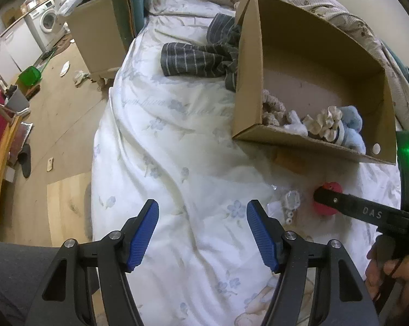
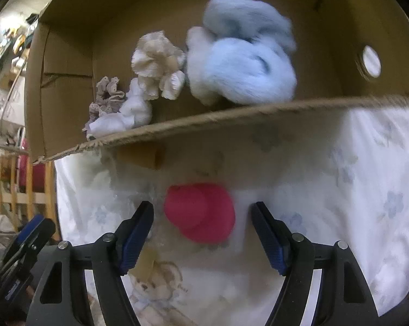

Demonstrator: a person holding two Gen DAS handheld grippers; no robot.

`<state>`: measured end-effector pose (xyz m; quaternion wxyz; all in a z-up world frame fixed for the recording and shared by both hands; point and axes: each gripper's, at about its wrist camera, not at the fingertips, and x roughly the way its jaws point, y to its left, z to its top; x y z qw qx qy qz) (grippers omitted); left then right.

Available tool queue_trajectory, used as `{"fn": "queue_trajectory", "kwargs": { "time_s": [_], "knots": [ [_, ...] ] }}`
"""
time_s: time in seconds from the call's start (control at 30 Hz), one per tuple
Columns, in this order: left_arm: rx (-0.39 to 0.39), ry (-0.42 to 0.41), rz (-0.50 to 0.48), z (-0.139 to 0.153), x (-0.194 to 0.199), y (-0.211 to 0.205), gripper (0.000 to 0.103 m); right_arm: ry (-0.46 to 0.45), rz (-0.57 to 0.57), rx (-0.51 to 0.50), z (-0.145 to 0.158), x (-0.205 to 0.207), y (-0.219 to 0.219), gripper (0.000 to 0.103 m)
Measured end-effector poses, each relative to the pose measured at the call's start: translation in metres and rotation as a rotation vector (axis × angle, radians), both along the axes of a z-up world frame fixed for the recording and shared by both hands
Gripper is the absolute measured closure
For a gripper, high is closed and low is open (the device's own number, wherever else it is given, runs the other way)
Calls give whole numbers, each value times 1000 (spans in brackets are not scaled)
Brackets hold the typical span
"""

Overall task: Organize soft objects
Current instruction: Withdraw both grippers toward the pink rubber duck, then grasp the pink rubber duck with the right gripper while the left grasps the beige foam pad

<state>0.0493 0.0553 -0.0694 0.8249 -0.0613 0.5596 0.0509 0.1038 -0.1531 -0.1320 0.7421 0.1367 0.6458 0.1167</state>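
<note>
Right wrist view: the right hand-held gripper (image 2: 201, 217) hangs spread wide and grasping nothing, its blue pads either side of a pink soft piece (image 2: 200, 213) lying on the flowered bedsheet (image 2: 354, 179), just in front of the cardboard box (image 2: 204, 121). Inside the box lie a blue fluffy bundle (image 2: 245, 62), a cream scrunchie (image 2: 157, 61) and a white soft item (image 2: 128, 114). The left hand-held gripper (image 1: 202, 216), also released, hovers over bare sheet, well left of the box; striped dark socks (image 1: 196, 59) rest against the box's far-left wall.
</note>
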Motion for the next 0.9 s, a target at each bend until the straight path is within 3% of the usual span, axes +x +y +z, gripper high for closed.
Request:
{"fn": "queue_trajectory", "kwargs": {
  "time_s": [0.13, 0.27, 0.73, 0.9],
  "knots": [
    [4, 9, -5, -2, 0, -1, 39, -11, 8, -15, -1, 1, 4, 24],
    [-1, 22, -30, -5, 1, -8, 39, -17, 16, -35, -1, 1, 3, 55],
    [-51, 161, -242, -45, -3, -75, 39, -62, -80, 62, 35, -18, -50, 55],
    [-71, 203, -266, -61, 4, -90, 43, -84, -100, 76, 44, -27, -64, 55]
  ]
}}
